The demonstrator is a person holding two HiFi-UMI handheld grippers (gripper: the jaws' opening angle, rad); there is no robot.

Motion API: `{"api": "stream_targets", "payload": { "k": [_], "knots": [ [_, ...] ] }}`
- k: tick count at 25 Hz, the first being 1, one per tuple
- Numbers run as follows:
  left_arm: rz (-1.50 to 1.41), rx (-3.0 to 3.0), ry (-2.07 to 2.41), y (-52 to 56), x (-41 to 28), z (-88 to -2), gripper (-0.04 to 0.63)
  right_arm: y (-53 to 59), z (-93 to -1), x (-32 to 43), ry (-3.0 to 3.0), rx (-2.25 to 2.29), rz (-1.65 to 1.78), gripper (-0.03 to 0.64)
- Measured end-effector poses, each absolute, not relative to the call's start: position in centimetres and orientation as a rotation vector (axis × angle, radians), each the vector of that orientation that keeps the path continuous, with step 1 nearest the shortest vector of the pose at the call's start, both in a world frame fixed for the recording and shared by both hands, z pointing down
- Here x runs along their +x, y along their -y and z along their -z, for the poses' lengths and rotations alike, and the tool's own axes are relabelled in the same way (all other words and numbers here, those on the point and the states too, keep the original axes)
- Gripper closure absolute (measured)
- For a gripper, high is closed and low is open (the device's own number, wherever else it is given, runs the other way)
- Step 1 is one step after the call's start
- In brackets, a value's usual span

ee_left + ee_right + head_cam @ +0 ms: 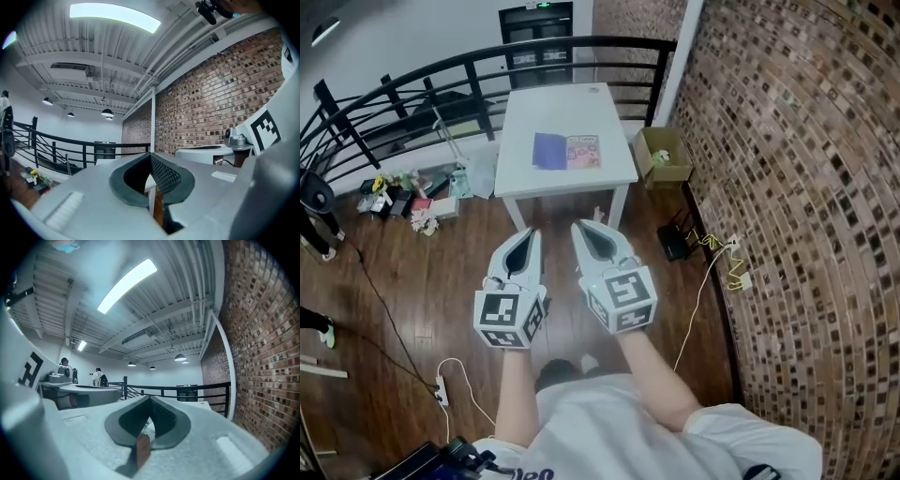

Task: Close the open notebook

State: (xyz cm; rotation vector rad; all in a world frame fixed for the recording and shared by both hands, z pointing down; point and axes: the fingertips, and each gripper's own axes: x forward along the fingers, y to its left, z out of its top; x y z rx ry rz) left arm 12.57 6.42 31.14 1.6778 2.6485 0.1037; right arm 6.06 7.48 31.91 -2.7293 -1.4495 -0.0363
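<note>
Notebook (567,151): lying open at the middle of the table (544,108), untouched; my left gripper (531,235) and right gripper (581,229), both clenched and empty, well short of the table; closing not yet begun.

Both bare forearms reach forward from the torso, the left forearm (517,398) nearly straight ahead and the right forearm (661,384) angling inward. The left gripper (532,234) and right gripper (580,227) are held level, side by side and close but not touching, with their tips converging slightly. Each gripper's jaws meet at the tips with nothing between them. The left marker cube (508,319) and right marker cube (622,298) sit behind the jaws, above the wrists.
</note>
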Motion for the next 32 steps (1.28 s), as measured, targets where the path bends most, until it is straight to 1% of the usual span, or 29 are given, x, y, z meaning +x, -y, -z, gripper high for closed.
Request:
{"api": "stream_targets", "payload": {
  "k": [9,14,20,24,28,32],
  "knots": [
    [-0.111,1.659,-2.656,-19.4,14.2,-32.5,0.58,-19.2,-33.2,7.1,1.483,-2.719,0.057,0.626],
    [-0.112,1.602,-2.683,-29.9,14.6,-33.8,0.58,-28.9,-34.6,7.1,1.555,-2.682,0.079,0.626],
    [-0.085,1.518,-2.727,-43.0,16.5,-32.1,0.58,-41.6,-33.0,9.0,1.642,-2.643,0.092,0.626],
    [-0.02,1.347,-2.77,-49.3,17.0,-31.6,0.58,-48.8,-33.2,10.2,1.675,-2.597,0.103,0.626],
    [-0.09,1.363,-2.778,-54.2,19.2,-33.1,0.58,-54.4,-34.4,11.9,1.681,-2.552,0.136,0.626],
    [-0.167,1.444,-2.756,-57.9,21.6,-35.3,0.58,-56.9,-35.2,13.1,1.665,-2.549,0.177,0.626]
  ]
}}
